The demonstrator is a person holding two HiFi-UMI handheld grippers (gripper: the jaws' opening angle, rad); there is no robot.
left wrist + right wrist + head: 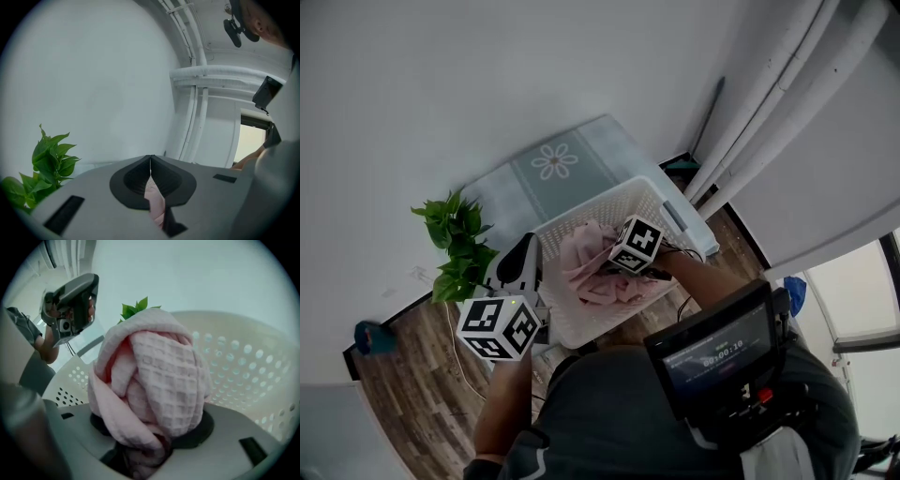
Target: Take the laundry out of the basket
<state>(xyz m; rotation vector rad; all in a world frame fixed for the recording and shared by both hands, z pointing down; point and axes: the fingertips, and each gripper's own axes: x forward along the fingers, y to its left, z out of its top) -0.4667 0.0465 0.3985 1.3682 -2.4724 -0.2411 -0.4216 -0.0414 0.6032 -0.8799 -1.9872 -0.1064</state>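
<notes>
A white perforated laundry basket (661, 194) stands on the wood floor with pink laundry (591, 267) in it. My right gripper (619, 270) reaches down into the basket from the right. In the right gripper view it (150, 430) is shut on a bunched pink waffle-weave cloth (154, 380), which hides its jaws, with the basket wall (243, 362) behind. My left gripper (521, 258) hovers at the basket's left rim, outside it. Its jaws (150, 161) meet at the tips; a pale pink sliver (153, 199) shows in the gap behind them, and I cannot tell what it is.
A green potted plant (455, 239) stands left of the basket, close to the left gripper. A pale mat with a flower print (553, 164) lies behind the basket against the wall. White pipes (769, 103) run down the right corner. A device with a screen (717, 352) hangs at the person's chest.
</notes>
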